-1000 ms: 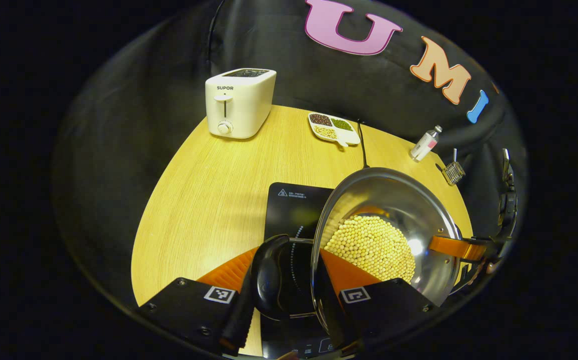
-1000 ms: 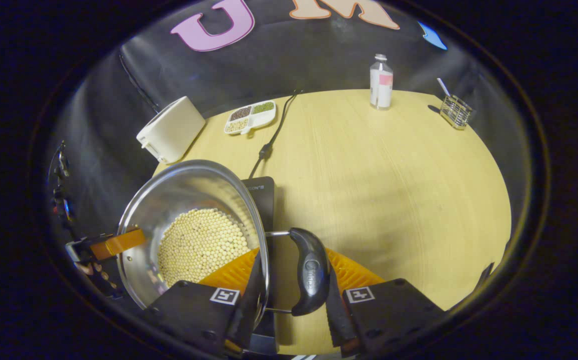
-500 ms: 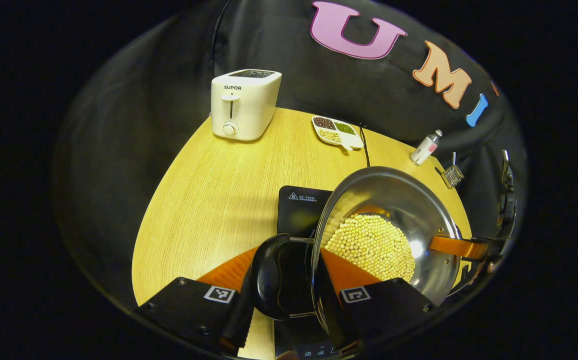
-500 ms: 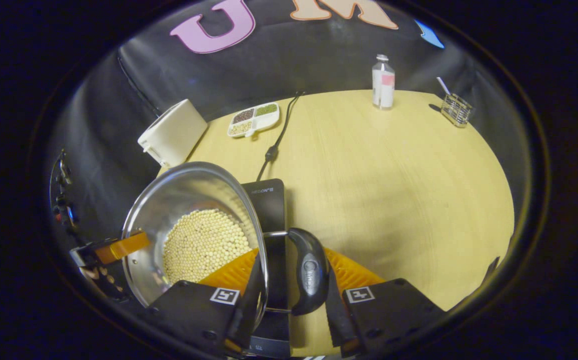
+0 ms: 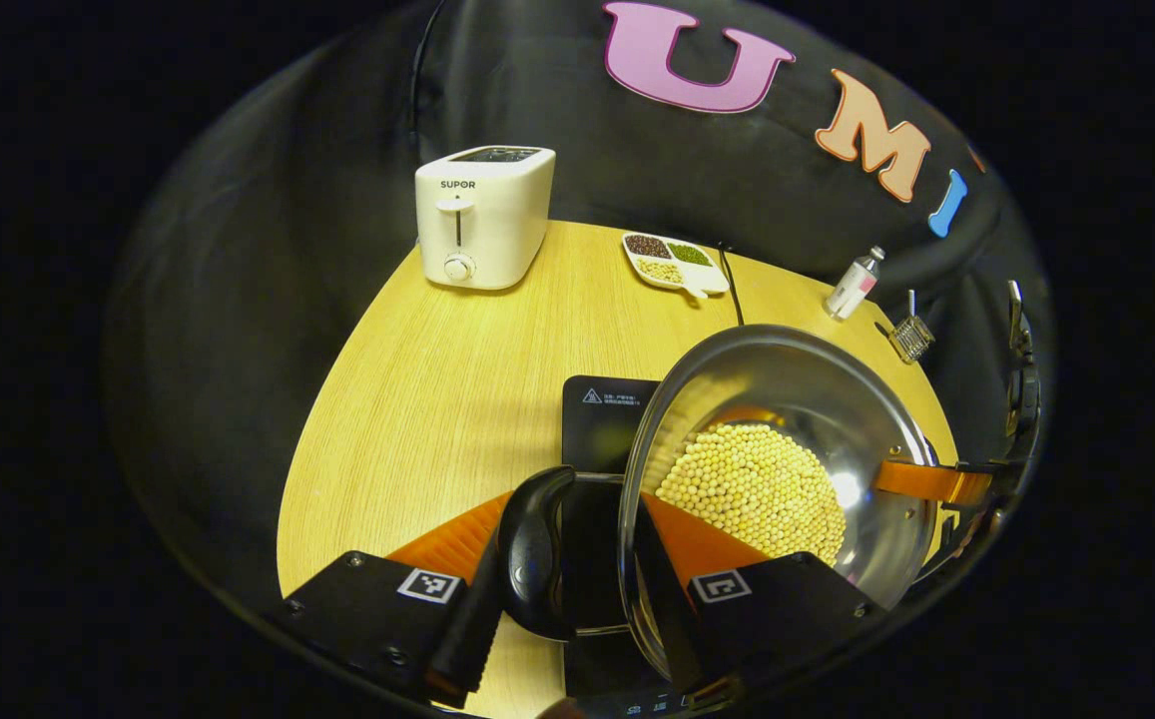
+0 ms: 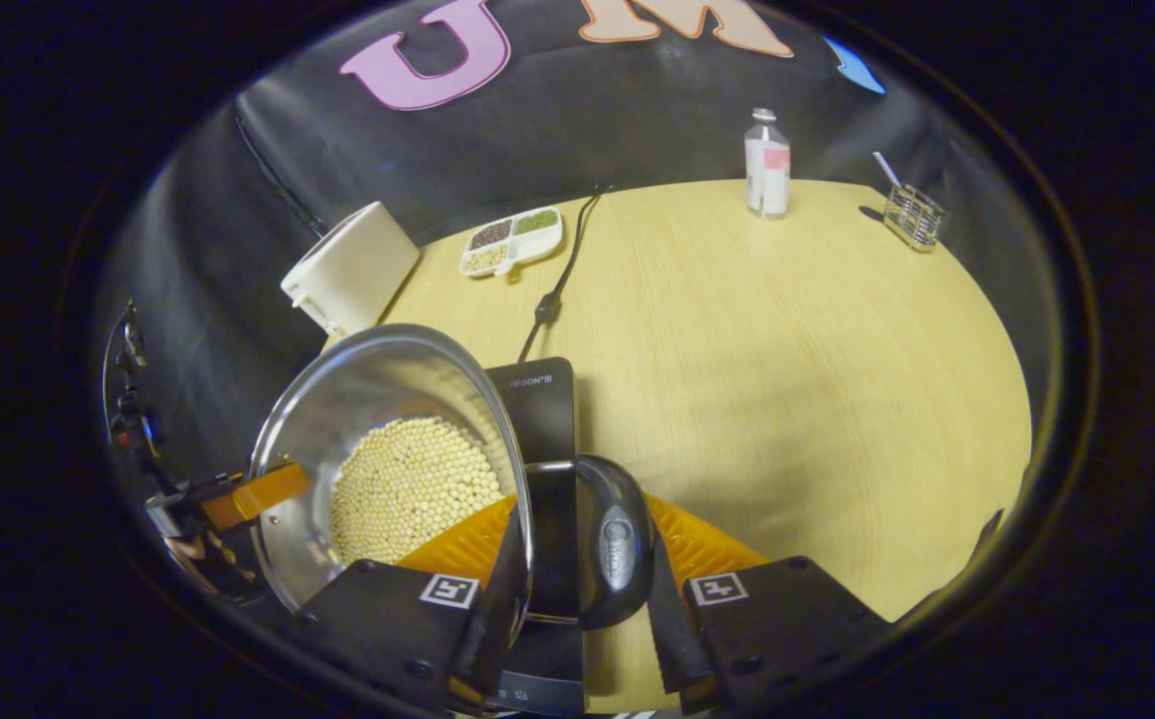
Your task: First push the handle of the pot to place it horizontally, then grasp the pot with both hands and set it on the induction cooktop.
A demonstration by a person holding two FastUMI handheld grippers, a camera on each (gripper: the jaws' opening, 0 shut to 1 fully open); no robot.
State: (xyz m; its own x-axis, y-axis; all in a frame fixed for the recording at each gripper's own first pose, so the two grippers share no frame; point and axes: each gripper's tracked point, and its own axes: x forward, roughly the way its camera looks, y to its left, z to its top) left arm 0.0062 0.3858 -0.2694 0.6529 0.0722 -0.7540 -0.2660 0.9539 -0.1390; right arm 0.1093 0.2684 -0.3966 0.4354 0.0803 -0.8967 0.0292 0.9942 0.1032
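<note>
A: A round wooden table (image 6: 787, 330) in a dark cloth booth. Taking the induction cooktop (image 5: 605, 424) as the landmark: past its far edge lie a toaster (image 5: 479, 216), a divided dish of beans (image 5: 675, 262), a small bottle (image 6: 767, 164) and a wire basket (image 6: 914, 217), and its cord (image 6: 559, 268) runs off toward the dish.

B: And the pot?

A: The pot (image 5: 787, 449), steel with pale beans (image 6: 412, 487) in it, is carried over the cooktop, whose dark glass shows beneath the rim in both views. The left gripper (image 5: 562, 584) has its fingers pinched across the pot's wall at one black side handle (image 5: 535, 554), one finger inside the rim and one outside. The right gripper (image 6: 577, 589) does the same at the opposite handle (image 6: 615, 544).

B: So how much is done?

A: The handles lie level, so I judge the push is finished, and the two-handed grasp is on. What I cannot tell is whether the base already rests on the glass or hangs just above it.

B: What is left?

A: By my reading, settling the pot square over the cooktop's ring, then spreading both sets of fingers and drawing clear. The pot reads as tipped in the left gripper view, though the fisheye may cause that, so I'd watch the beans while lowering.
</note>
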